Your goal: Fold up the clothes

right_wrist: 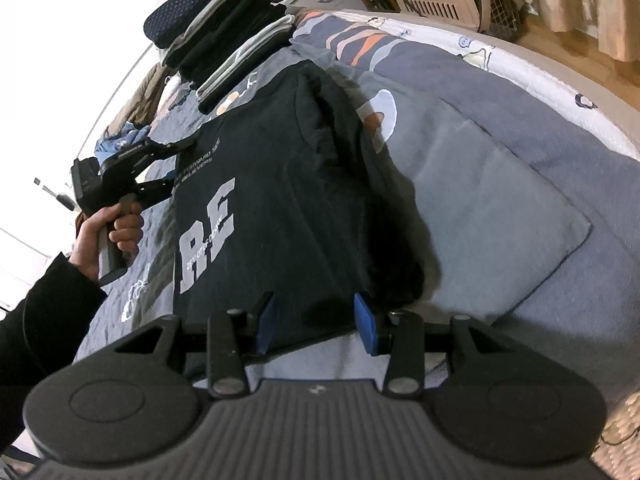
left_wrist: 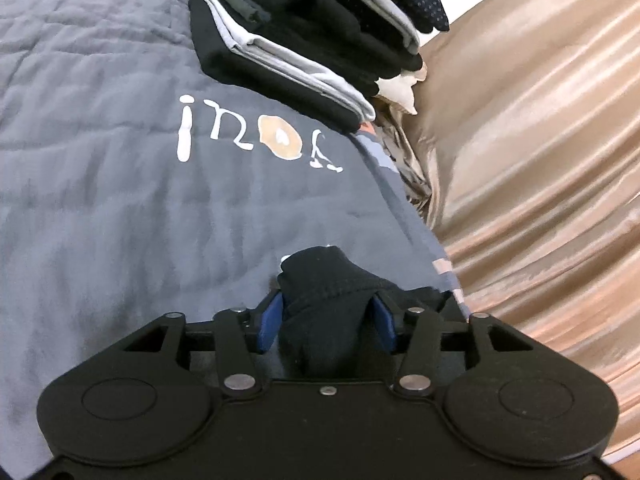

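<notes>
Black cloth is bunching between the left gripper's [left_wrist: 327,312] blue pads, pinched there over the grey quilt [left_wrist: 100,184], near the folded stack [left_wrist: 304,40]. Right view: right gripper [right_wrist: 316,320] is hovering part-open at the shirt's [right_wrist: 280,208] near hem, pads not visibly pressing it; shirt is lying flat on the quilt.
</notes>
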### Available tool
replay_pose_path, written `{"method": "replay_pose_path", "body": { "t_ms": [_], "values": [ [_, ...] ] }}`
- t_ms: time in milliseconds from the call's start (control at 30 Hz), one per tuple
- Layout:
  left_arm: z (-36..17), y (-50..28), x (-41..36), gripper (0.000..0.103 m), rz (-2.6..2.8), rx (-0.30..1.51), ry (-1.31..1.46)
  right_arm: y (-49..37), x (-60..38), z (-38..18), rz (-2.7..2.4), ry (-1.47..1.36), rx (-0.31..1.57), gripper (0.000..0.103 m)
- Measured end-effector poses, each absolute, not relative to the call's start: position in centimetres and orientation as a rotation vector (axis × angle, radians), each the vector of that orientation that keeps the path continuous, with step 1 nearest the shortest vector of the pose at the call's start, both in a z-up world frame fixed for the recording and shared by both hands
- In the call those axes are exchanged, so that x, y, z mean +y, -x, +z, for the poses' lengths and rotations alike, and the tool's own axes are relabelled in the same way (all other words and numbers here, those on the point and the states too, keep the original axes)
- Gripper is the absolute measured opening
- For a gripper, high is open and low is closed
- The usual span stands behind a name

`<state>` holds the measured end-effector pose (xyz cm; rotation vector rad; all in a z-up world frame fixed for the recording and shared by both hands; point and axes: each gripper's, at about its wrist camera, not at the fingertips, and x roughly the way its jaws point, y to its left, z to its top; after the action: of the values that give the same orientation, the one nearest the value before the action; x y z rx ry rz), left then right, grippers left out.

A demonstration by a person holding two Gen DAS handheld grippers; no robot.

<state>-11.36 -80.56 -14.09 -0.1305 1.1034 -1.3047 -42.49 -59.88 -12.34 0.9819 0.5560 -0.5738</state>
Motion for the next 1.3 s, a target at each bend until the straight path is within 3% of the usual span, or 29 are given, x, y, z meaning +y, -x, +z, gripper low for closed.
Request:
{"method": "replay_pose_path", "body": {
  "t_ms": [100,333,600,733,900,1300],
  "values": [
    [-13.8,11.7,-80.4,0.018,-1.34,1.053,0.091,42.6,-59.9,-12.3,-0.571,-0.983,0.554,0.042],
    [-12.5,12.7,-80.5,0.013,-1.41,0.928,0.049,42.6,-59.7,-12.5,-0.57,-0.977,0.545,0.042],
    [-14.2,12.4,-79.6,0.051,-1.261,0.99,0.032,42.9,-59.9,-12.6,-0.563,-1.002,0.522,0.042],
    [-12.3,12.6,-78.7,0.053,-1.242,0.949,-0.02,42.8,-59.7,-12.2,-0.576,-1.003,0.516,0.043],
    [-9.5,13.5,-76.7,0.073,-1.193,0.912,-0.032,43.0,-59.1,-10.9,-0.592,-0.997,0.475,0.043],
    [-4.7,19.4,-72.9,0.084,-1.245,0.832,-0.168,42.7,-56.3,-5.8,-0.628,-0.872,0.427,0.044]
  ]
}}
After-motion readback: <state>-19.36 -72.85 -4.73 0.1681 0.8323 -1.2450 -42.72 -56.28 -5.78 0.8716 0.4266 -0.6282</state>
